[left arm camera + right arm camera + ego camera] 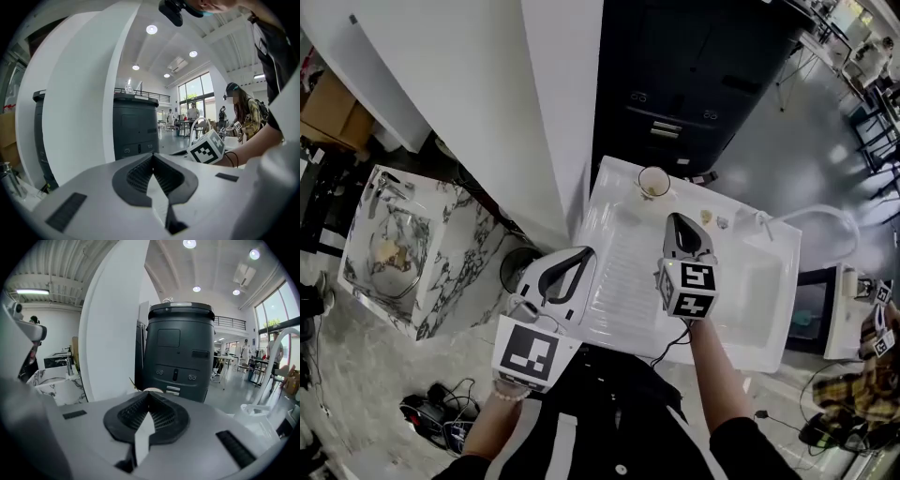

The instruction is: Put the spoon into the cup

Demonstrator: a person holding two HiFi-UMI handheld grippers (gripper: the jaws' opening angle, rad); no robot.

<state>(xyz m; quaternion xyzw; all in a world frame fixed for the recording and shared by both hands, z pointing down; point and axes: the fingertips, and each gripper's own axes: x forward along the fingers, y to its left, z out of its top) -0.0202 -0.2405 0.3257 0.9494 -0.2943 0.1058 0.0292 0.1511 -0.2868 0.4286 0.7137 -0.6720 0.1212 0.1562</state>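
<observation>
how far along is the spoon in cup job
Done, it seems: what looks like the spoon sticks out of the cup on the white sink unit. In hand: nothing; left gripper and right gripper are both shut and empty. Left: nothing evident.

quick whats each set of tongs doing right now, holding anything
left tongs: closed, nothing between them
right tongs: closed, nothing between them

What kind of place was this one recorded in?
Probably a large open lab or workshop hall, not a home kitchen: a freestanding white sink, a marble washbasin beside it, tall windows and loose cables.
</observation>
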